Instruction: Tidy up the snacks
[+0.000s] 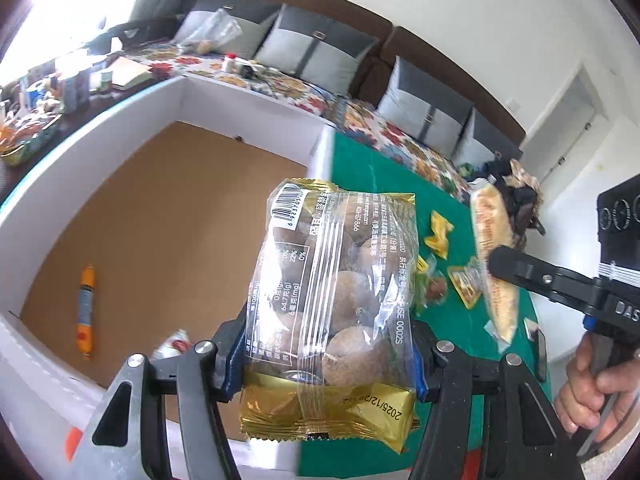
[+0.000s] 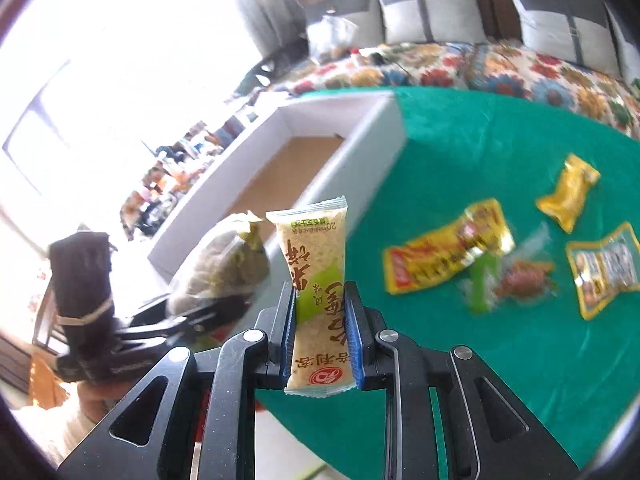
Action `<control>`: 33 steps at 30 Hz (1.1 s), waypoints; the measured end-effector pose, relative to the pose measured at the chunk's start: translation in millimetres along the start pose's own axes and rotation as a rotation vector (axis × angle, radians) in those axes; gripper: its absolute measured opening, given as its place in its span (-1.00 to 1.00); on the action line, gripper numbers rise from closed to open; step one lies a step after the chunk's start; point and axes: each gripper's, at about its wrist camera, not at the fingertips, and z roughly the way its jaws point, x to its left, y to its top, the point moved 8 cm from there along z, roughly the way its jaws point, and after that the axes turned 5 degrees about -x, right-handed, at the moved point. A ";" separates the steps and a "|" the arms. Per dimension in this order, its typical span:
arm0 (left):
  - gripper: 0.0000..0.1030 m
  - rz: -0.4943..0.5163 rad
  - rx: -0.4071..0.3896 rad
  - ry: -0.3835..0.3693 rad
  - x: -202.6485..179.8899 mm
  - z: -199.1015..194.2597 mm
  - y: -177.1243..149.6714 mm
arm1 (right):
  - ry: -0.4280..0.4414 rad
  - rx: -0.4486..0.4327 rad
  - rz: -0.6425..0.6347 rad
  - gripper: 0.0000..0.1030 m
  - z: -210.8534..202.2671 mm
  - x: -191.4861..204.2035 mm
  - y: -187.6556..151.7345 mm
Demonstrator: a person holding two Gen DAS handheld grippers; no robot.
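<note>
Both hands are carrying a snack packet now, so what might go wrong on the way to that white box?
The bag of round cakes is pinched only near its lower end, so it could swing or slip. The slim rice cracker packet stands tall in narrow jaws and might tilt out. The two grippers are close together and could bump above the box.

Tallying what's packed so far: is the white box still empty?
Not empty. Inside the white box, an orange sausage stick lies on the brown floor, with another packet partly hidden behind the left gripper.
</note>
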 end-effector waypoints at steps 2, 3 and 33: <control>0.18 -0.011 -0.011 0.086 34.2 -8.4 13.8 | 0.050 -0.001 -0.023 -0.54 20.8 39.5 12.7; 0.19 -0.013 -0.009 0.130 51.4 -11.5 17.2 | 0.065 0.003 -0.035 -0.54 33.0 55.6 16.0; 0.99 0.415 0.210 0.026 -157.4 133.5 -152.2 | -0.841 -0.101 0.121 0.50 -106.8 -261.6 -179.1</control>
